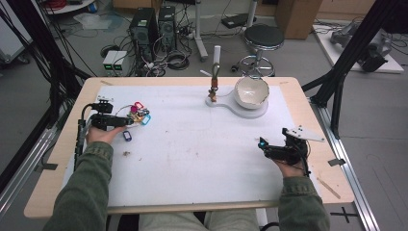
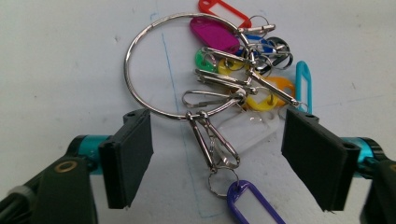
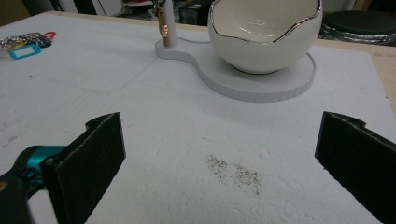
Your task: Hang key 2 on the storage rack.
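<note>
The table (image 1: 57, 159) is seen from above and behind in the high view. The key ring (image 2: 182, 70) is viewed closely, looking down, from the left gripper view. The bowl (image 3: 264, 35), shared with the high view, is faced low across the mat from the right gripper view.

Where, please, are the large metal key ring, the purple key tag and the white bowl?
large metal key ring (image 2: 133, 44), left gripper view, on its upper-left arc.
purple key tag (image 2: 254, 207), left gripper view, on its frame.
white bowl (image 3: 264, 51), right gripper view, on its outer wall.
</note>
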{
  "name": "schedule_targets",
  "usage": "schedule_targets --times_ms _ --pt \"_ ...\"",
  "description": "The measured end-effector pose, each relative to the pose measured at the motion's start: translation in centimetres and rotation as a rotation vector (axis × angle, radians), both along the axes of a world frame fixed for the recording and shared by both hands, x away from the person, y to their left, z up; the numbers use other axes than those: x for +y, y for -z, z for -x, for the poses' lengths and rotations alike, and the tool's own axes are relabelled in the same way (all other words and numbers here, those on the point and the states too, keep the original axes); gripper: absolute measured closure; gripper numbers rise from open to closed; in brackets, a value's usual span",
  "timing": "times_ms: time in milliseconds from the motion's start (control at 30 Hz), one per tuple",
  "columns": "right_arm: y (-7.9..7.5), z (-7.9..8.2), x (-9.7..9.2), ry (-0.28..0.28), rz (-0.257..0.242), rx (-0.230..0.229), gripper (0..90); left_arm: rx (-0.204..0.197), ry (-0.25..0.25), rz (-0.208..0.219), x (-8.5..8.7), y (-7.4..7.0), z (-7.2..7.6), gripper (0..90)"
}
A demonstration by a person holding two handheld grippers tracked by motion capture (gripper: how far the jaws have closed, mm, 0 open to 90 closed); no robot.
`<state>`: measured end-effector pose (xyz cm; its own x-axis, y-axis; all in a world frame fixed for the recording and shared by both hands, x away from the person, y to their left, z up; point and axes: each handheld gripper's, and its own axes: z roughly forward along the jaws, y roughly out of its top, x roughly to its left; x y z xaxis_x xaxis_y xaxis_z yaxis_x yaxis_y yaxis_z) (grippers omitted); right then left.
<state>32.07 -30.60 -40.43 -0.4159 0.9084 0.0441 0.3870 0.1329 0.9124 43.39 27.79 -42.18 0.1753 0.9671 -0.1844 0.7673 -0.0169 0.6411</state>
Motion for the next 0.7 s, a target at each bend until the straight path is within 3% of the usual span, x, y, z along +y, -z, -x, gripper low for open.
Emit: schedule_targets --times_ms 200,300,433,467,500,567,700 --pt "0.0 0.1 0.0 0.007 0.004 -0.005 0.7 0.047 -0.035 0.018 -0.4 0.6 -0.3 35.3" --pt "0.0 0.1 0.0 0.008 0.004 0.001 0.8 0.058 -0.021 -0.011 -0.9 0.7 -0.3 42.1" --pt "0.1 0.0 0.1 0.001 0.02 0.013 0.8 0.065 -0.1 -0.038 -1.6 0.7 -0.2 48.0" --pt "0.1 -0.1 0.2 -0.003 0.025 0.014 0.8 0.06 -0.113 -0.055 -1.6 0.7 -0.2 54.2" --pt "0.2 -0.1 0.2 -0.005 0.025 0.015 0.8 0.052 -0.119 -0.042 -1.6 0.7 -0.1 59.5" --pt "0.2 -0.1 0.2 -0.011 0.033 0.009 0.8 0.045 -0.112 -0.004 -1.3 0.9 0.0 79.3" --pt "0.1 0.0 0.1 -0.009 0.033 0.007 0.8 0.01 -0.071 -0.025 -1.2 1.0 0.1 80.9"
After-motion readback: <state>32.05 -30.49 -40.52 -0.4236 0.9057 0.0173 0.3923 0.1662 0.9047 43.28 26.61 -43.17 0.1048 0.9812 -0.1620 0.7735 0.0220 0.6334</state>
